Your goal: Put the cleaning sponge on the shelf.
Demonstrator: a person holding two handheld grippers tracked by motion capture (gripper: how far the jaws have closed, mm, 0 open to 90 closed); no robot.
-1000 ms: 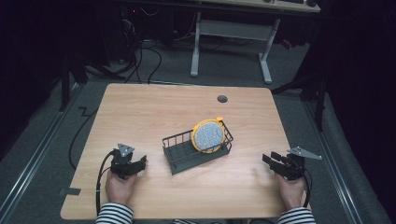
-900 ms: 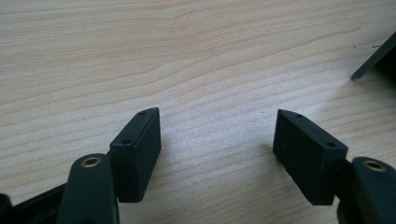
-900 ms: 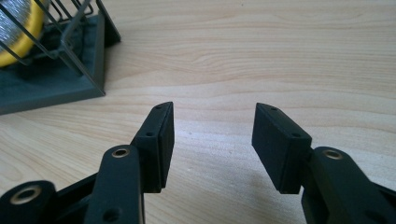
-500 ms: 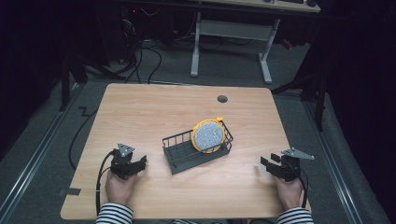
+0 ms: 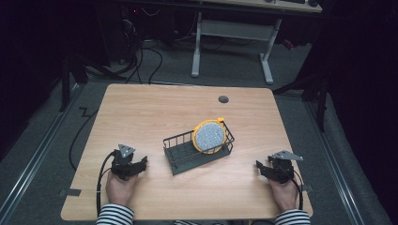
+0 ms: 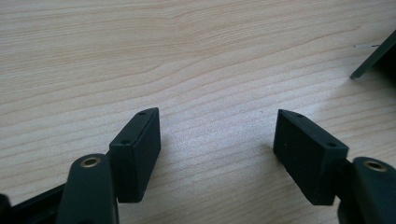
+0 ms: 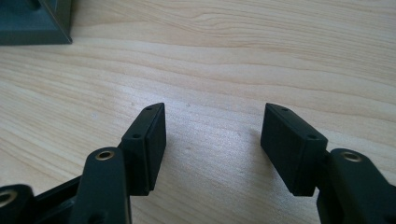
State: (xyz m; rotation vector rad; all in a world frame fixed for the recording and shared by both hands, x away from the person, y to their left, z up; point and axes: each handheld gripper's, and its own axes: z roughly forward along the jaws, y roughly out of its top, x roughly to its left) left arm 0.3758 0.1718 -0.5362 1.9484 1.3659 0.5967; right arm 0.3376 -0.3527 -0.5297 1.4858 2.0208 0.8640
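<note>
A dark wire rack (image 5: 183, 154) stands in the middle of the wooden table (image 5: 155, 112). A round grey plate with a yellow rim (image 5: 209, 136) leans upright in the rack's right end. My left gripper (image 5: 141, 164) rests on the table to the left of the rack, open, with bare wood between its jaws (image 6: 217, 128). My right gripper (image 5: 261, 169) lies near the front right corner, to the right of the rack. Its jaws have just been opening and stand open with nothing between them (image 7: 212, 123). A corner of the rack (image 7: 35, 21) shows at the upper left of the right gripper view.
A round cable hole (image 5: 223, 99) sits near the table's far edge. Behind the table are a white desk frame (image 5: 232, 35) and cables (image 5: 150, 51) on the floor. A rack edge (image 6: 373, 58) shows at the right of the left gripper view.
My right gripper has slid a little toward the left and lower onto the table, and its jaws have spread. The left gripper, rack and plate stay where they were.
</note>
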